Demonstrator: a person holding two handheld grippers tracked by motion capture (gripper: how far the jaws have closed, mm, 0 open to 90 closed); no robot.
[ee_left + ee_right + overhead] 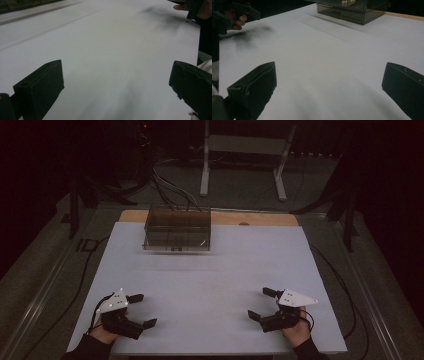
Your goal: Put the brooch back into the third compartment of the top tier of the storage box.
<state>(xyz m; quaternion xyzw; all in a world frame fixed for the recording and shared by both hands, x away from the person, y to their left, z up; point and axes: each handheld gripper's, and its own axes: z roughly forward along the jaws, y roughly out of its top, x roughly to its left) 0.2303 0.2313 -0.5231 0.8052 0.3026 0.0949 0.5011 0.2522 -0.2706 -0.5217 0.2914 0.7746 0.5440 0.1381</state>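
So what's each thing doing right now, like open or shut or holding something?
Left claw: open, holding nothing, near the table's front edge.
Right claw: open, holding nothing, near the table's front edge.
Clear box: upright at the far end of the white table, untouched; whether it has a lid is unclear.

A matt, smooth white sheet (210, 285) covers the table, pale wood (260, 218) bare along its far edge. The dark smoky clear-plastic box (177, 228), upper centre, looks glossy. Both grippers' black jaws look like matt plastic.
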